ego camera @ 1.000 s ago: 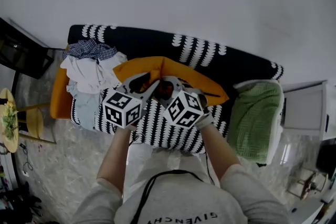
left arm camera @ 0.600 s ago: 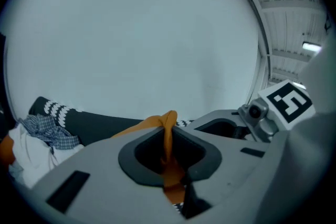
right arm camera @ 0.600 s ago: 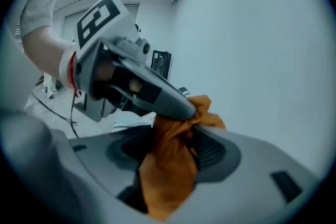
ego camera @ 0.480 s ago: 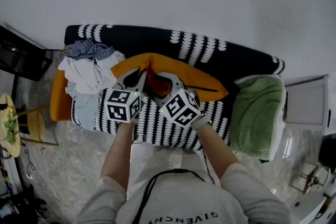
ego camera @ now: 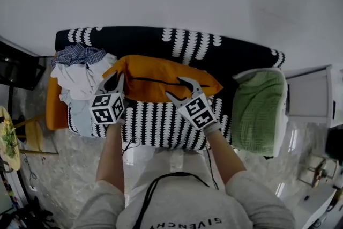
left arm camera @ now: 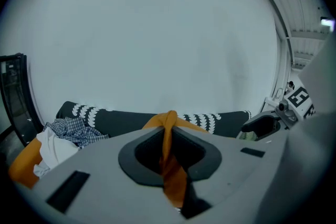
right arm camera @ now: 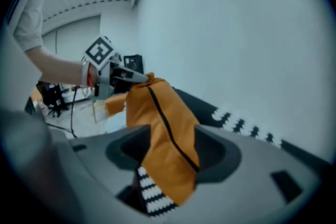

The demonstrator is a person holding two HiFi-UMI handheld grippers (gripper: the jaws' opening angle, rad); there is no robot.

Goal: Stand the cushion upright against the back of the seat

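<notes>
Cushion (ego camera: 161, 78), orange, sits mid-seat on the patterned sofa (ego camera: 230, 56), long side along the backrest, zip seam facing up. Left tongs (ego camera: 115, 79) are at its 9 o'clock end. Jaws have just been closing and now pinch a thin fold of corner fabric. Right tongs (ego camera: 176, 87) are at its 5 o'clock edge. Jaws have just been opening, and a thick cushion corner fills the gap. I read both pads as bearing on it, though my view there is tight. Clothes pile (ego camera: 80, 69) is at the cushion's 9 o'clock, just beside it.

Piled clothes (ego camera: 80, 75) hide one end of the sofa's (ego camera: 144, 40) seat.
</notes>
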